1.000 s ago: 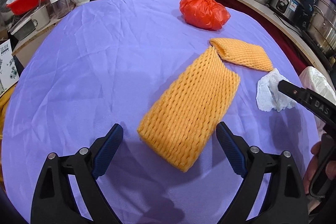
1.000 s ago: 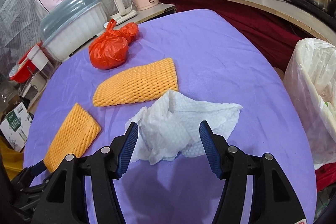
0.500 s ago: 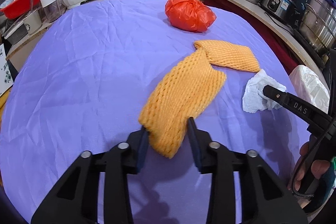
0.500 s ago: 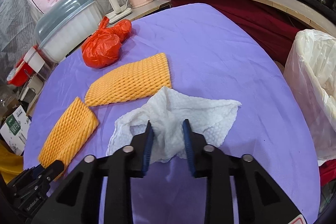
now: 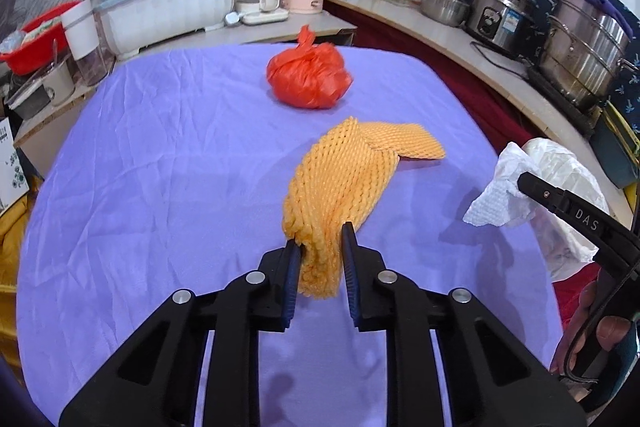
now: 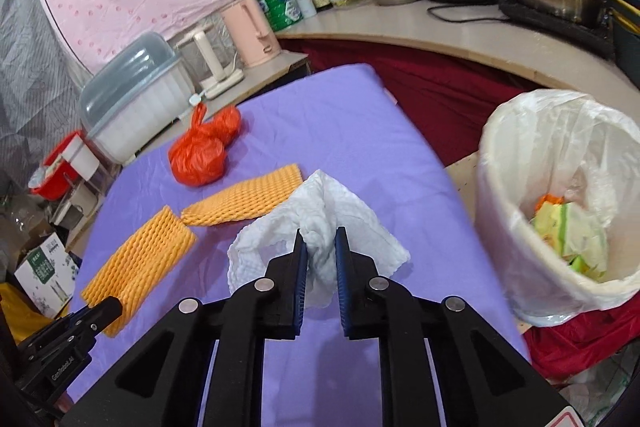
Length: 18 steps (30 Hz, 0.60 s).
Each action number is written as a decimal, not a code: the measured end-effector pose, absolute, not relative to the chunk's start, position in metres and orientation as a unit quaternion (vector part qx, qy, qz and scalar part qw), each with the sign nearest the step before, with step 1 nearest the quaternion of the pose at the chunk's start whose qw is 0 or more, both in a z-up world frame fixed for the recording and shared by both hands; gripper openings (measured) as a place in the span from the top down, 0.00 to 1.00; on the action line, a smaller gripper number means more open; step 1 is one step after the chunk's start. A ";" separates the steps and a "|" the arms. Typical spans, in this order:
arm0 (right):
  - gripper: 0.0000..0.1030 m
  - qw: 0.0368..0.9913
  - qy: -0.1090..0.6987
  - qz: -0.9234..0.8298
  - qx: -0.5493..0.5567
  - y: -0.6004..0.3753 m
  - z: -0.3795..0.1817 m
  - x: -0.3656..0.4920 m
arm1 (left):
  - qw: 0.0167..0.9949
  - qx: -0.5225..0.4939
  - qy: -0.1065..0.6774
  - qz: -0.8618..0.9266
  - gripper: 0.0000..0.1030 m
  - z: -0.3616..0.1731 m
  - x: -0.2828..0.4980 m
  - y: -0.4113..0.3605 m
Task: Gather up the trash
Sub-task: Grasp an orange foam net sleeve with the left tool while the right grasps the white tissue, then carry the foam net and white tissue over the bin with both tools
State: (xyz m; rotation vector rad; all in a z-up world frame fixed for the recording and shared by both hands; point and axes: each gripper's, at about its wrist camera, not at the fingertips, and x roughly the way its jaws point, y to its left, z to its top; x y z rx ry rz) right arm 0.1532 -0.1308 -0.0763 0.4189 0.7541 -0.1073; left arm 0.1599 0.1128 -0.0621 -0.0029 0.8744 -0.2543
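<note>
Your left gripper (image 5: pixel 320 247) is clamped on the near end of an orange foam net sleeve (image 5: pixel 340 179); the sleeve bunches between the pads and its long axis runs away from you, its far end draped toward a second foam sleeve (image 5: pixel 404 143) lying flat on the purple tablecloth (image 5: pixel 160 167). Your right gripper (image 6: pixel 321 247) is closed on a pinch of white paper towel (image 6: pixel 320 223), which rises in a peak between the fingers; in the left wrist view the towel appears lifted clear of the cloth, though its lower edge cannot be confirmed free. The governing relation: the lined trash bin (image 6: pixel 500 147) stands off the table's right edge, to the right of and just beyond the right gripper, already holding scraps. Judgement: the right hand is much the nearer to the bin and should travel first, rightward over the rim; the left load must cross the whole table, and its trailing far end risks dragging the second sleeve. Farther out, a knotted red plastic bag (image 5: pixel 308 79) sits untouched near the table's far end, well apart from both grippers. It and the second sleeve remain to be collected.
</note>
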 end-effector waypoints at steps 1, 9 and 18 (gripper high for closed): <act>0.87 0.909 0.359 -0.055 0.205 -0.137 -0.071 0.148 | 0.900 0.000 0.418 -0.126 0.81 -0.057 0.157 0.108; 0.87 0.918 0.322 -0.071 0.219 -0.179 -0.041 0.111 | 0.909 0.015 0.385 -0.156 0.81 -0.020 0.131 0.063; 0.87 0.923 0.294 -0.102 0.228 -0.228 -0.022 0.074 | 0.911 0.038 0.360 -0.200 0.81 0.008 0.109 -0.004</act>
